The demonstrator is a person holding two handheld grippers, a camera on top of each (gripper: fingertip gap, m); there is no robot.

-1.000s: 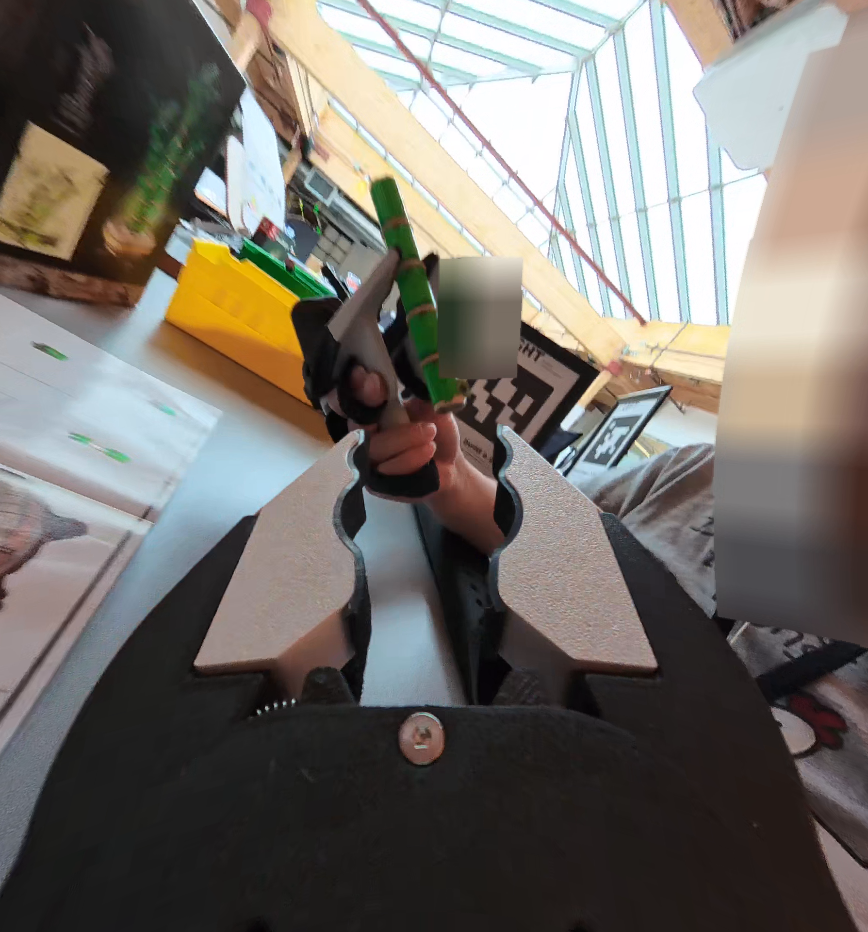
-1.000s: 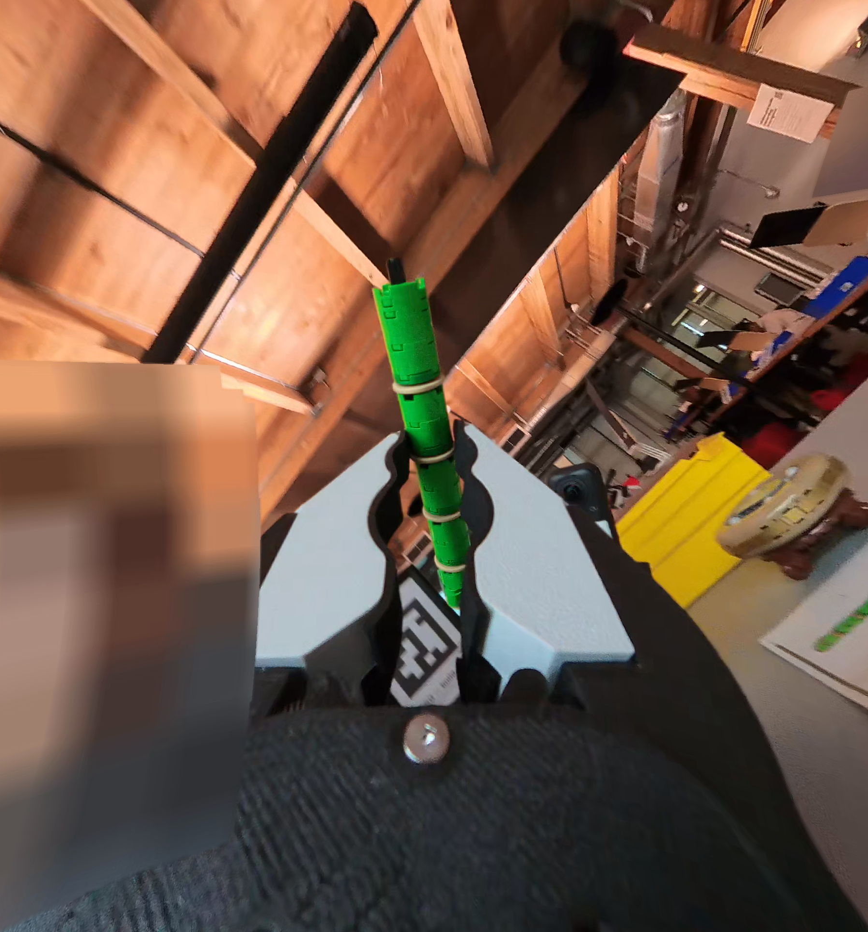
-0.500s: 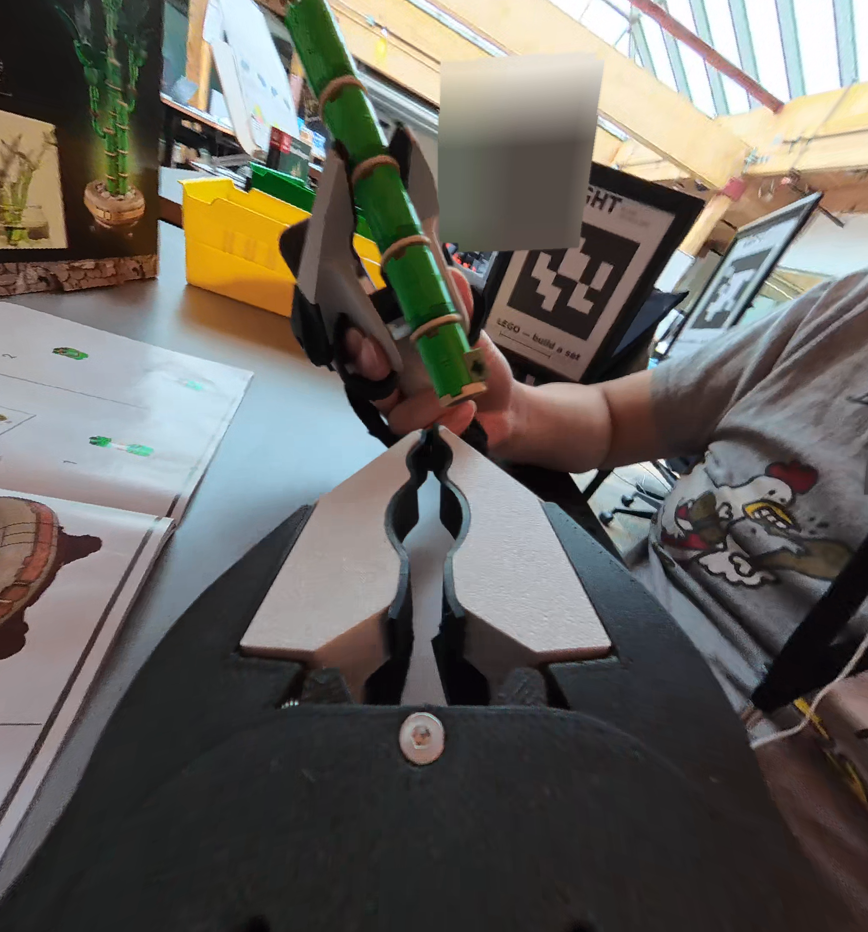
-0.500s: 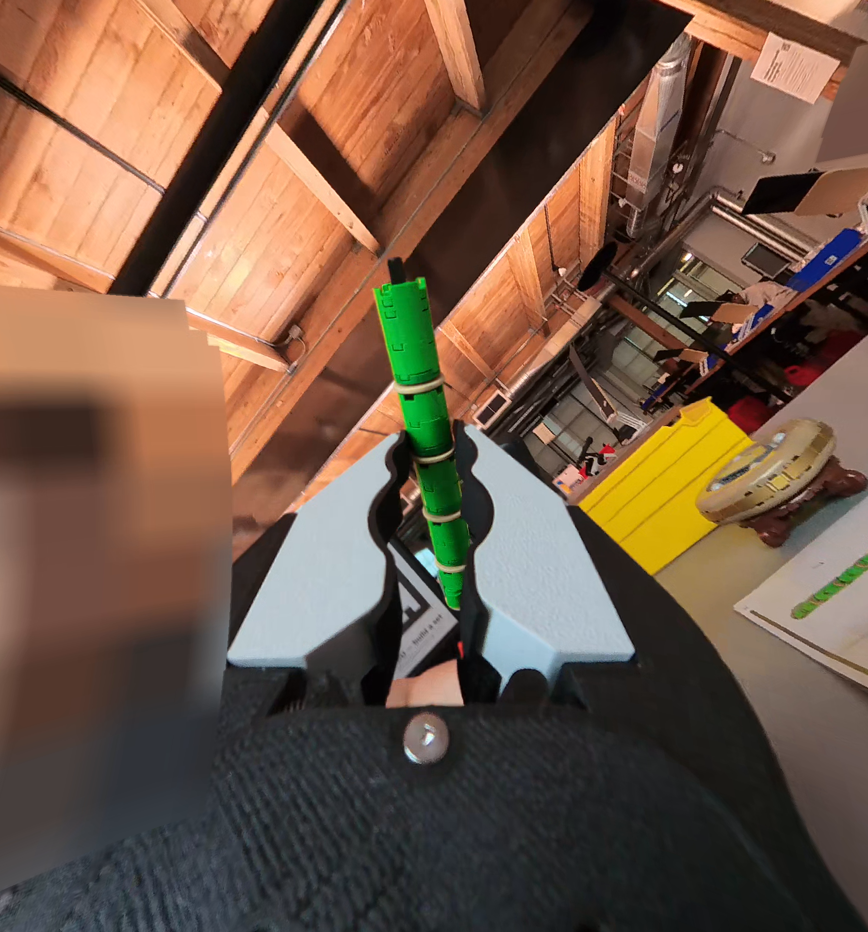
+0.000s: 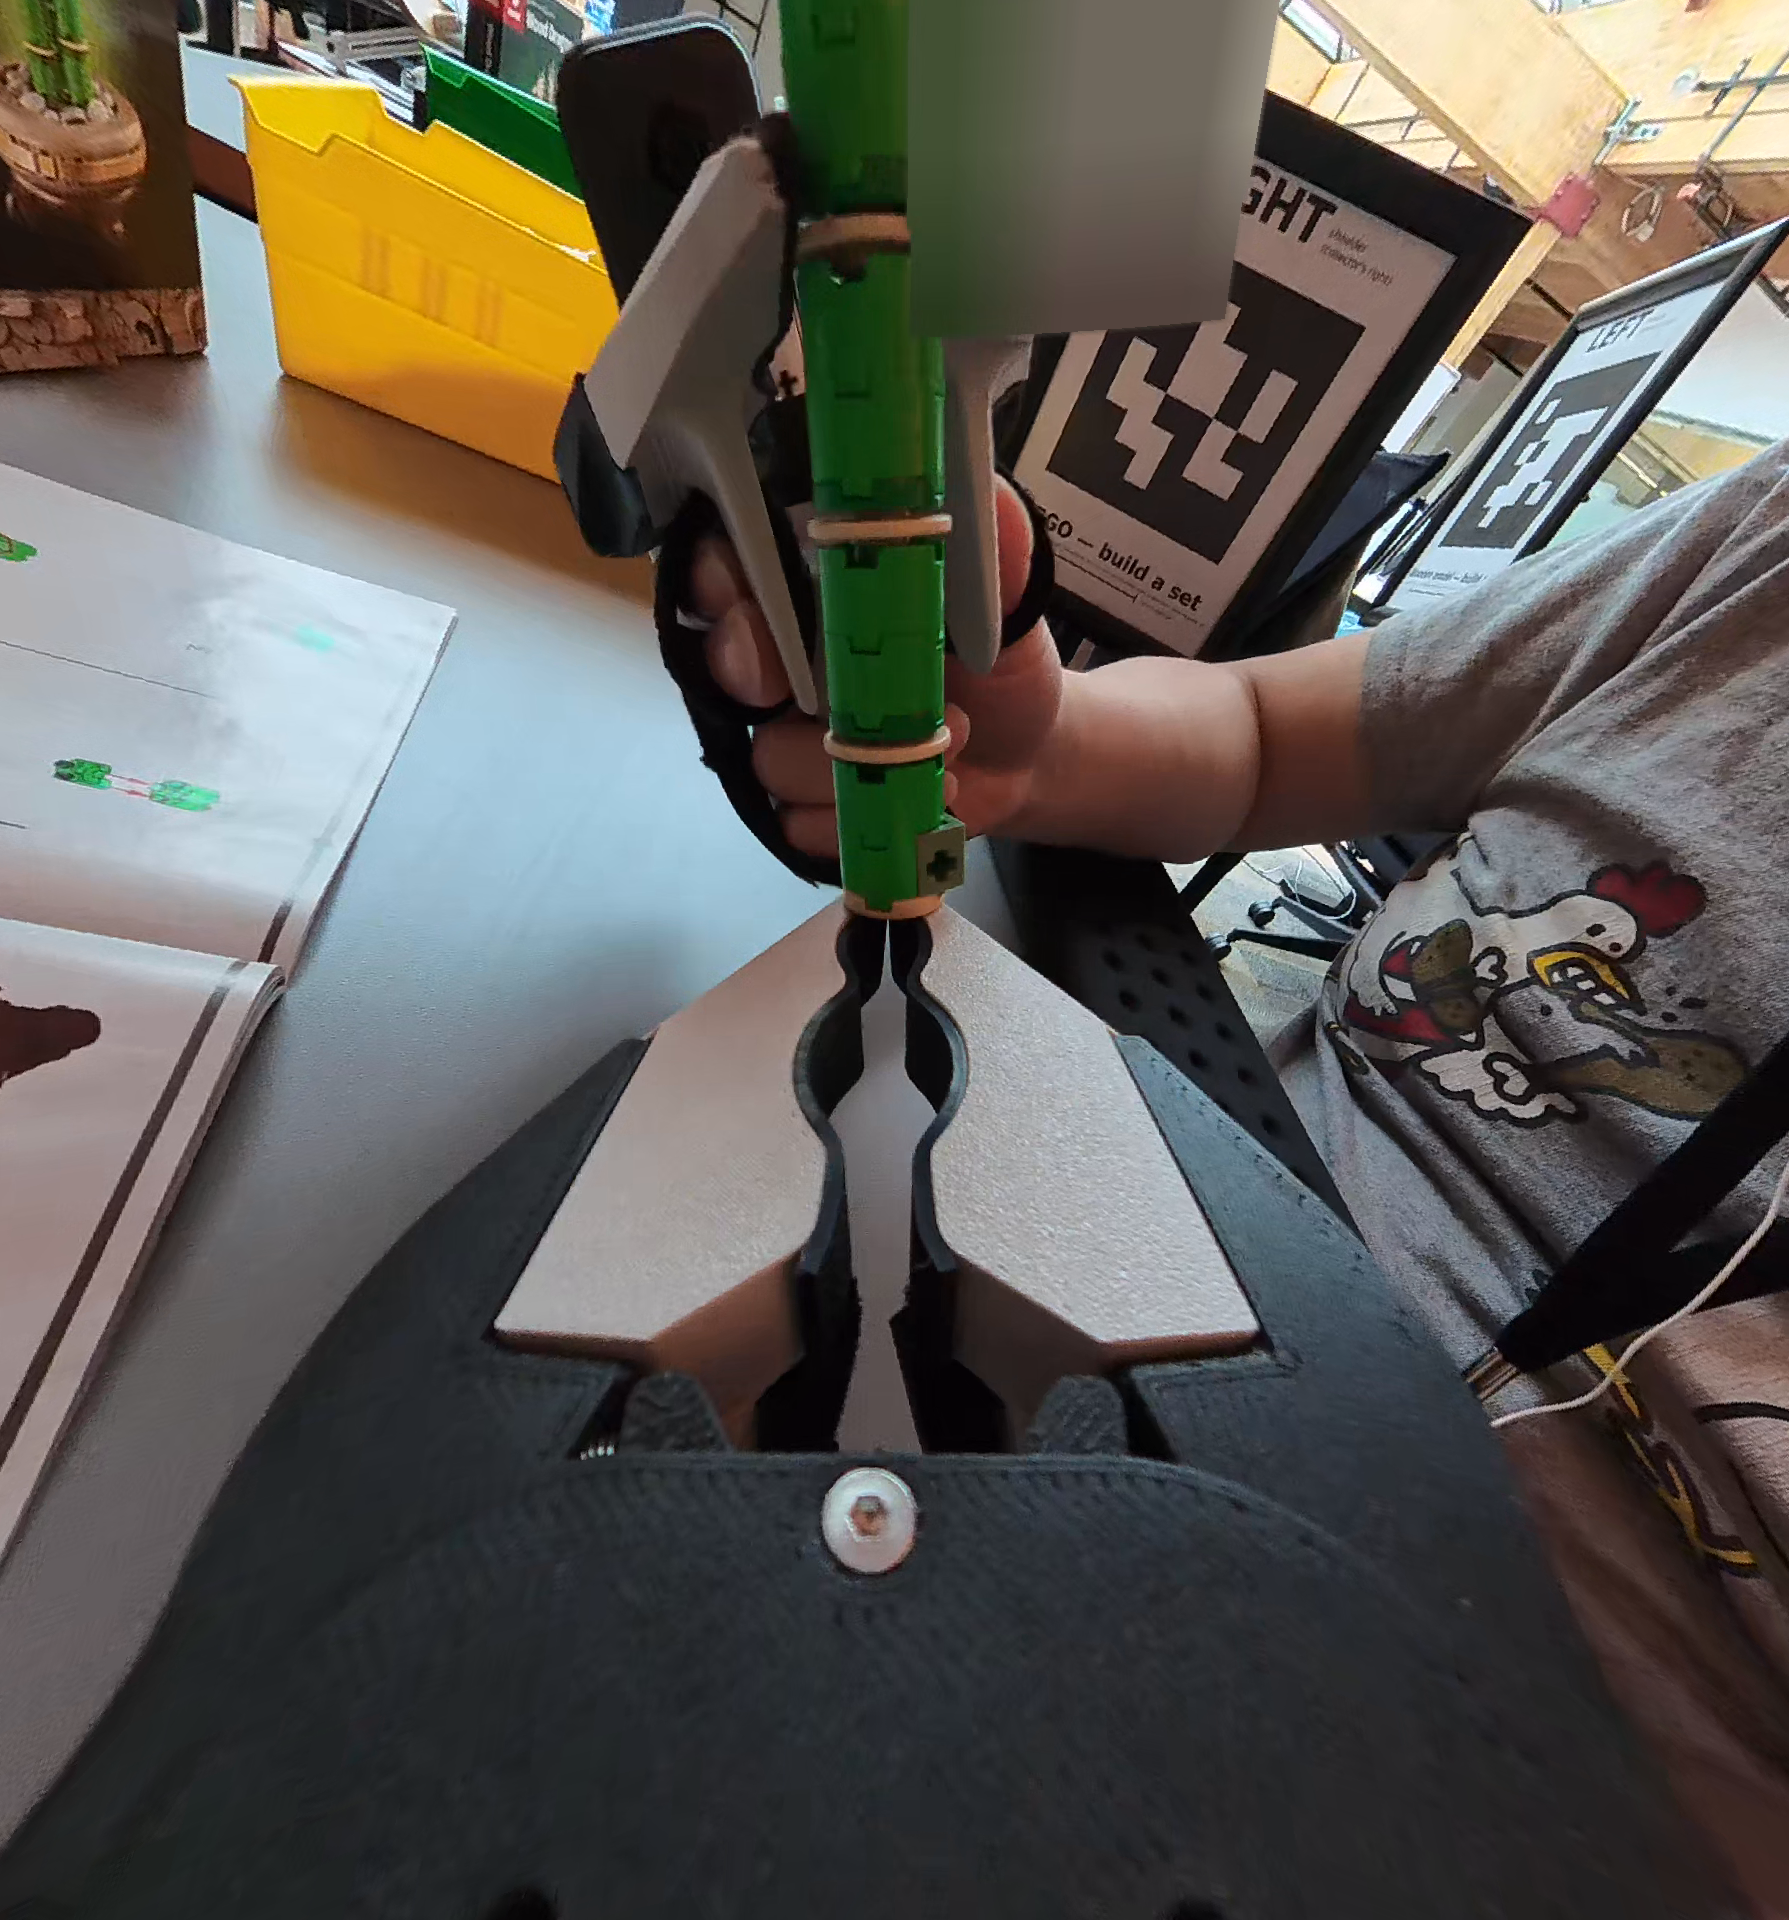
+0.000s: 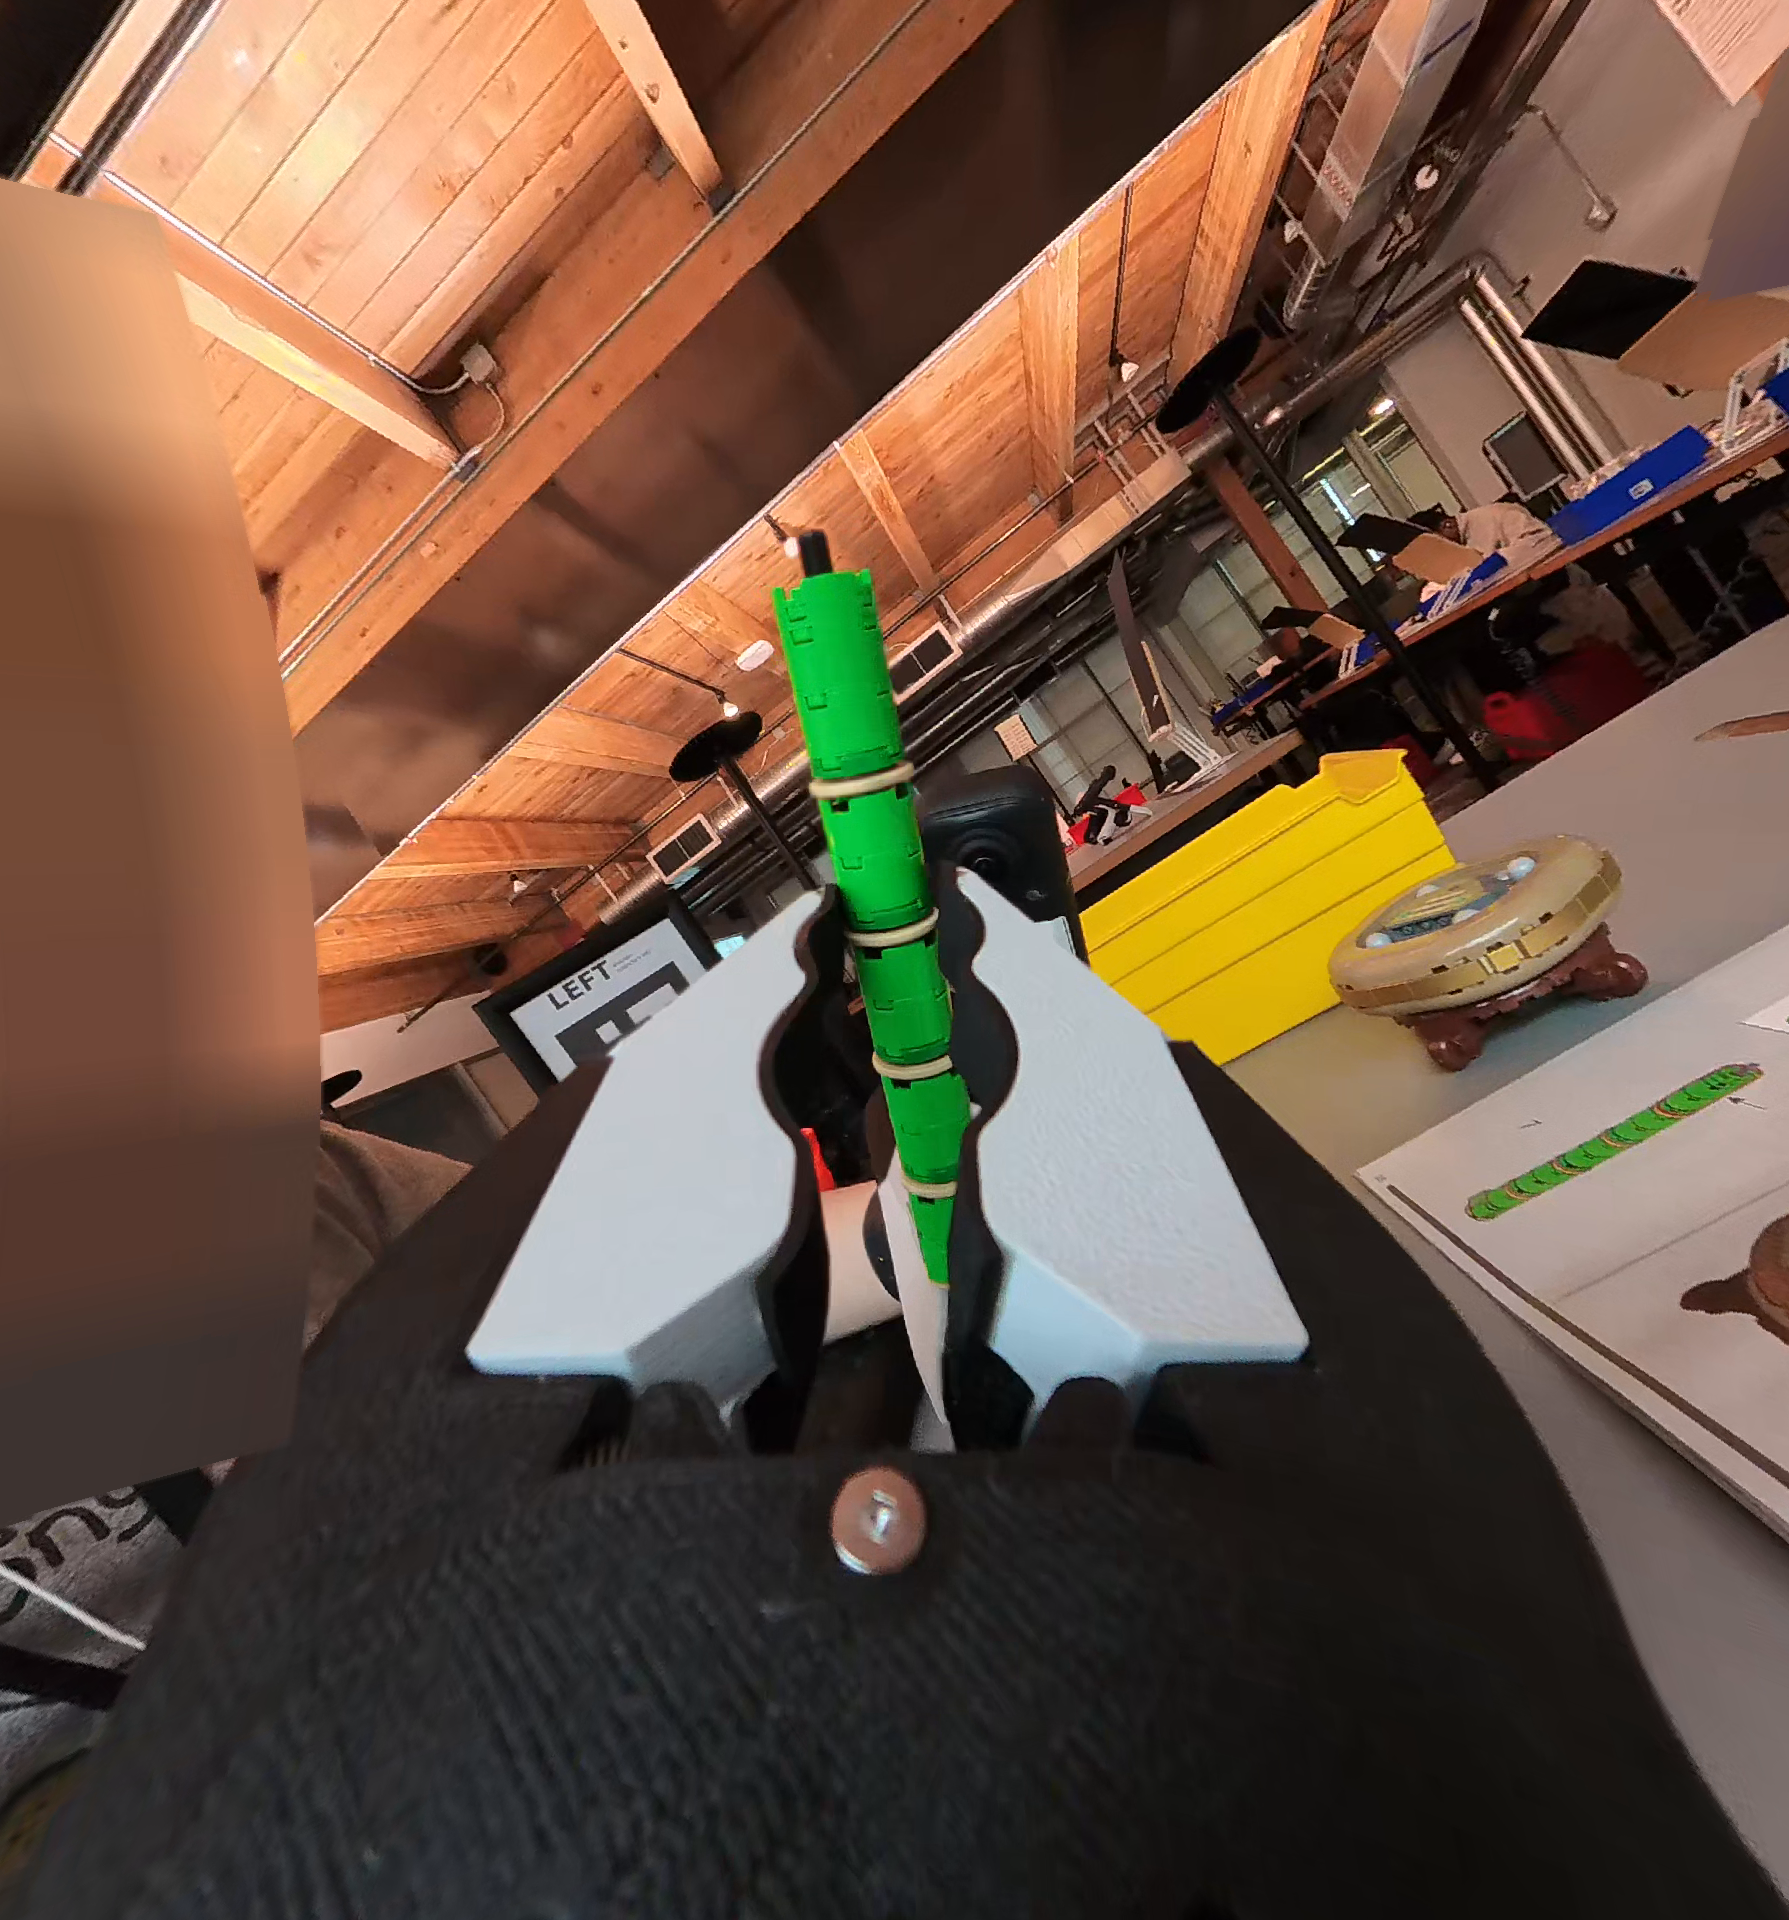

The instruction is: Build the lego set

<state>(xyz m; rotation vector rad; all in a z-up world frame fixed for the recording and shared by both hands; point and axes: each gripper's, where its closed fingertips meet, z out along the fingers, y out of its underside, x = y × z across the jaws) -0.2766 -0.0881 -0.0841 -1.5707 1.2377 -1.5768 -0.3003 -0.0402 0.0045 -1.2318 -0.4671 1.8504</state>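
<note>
Stalk [image 6: 885, 935] green with tan rings, upright, clamped in right gripper [image 6: 895, 914]. Left gripper [image 5: 887, 940] clenched on nothing, fingertips touching stalk's bottom end. Booklet [image 5: 142, 707] at table's left edge.

Since a second ago we've closed our left gripper [image 5: 887, 940] from wide open to nearly shut, tips now right under the bottom end of the green bamboo stalk [image 5: 874, 582]. Stalk went from tilted and far off to upright and close. Our right gripper [image 6: 895, 914] has tipped down; the round base [image 6: 1472, 935] shows lower, more table [image 6: 1555, 1382] visible.
</note>
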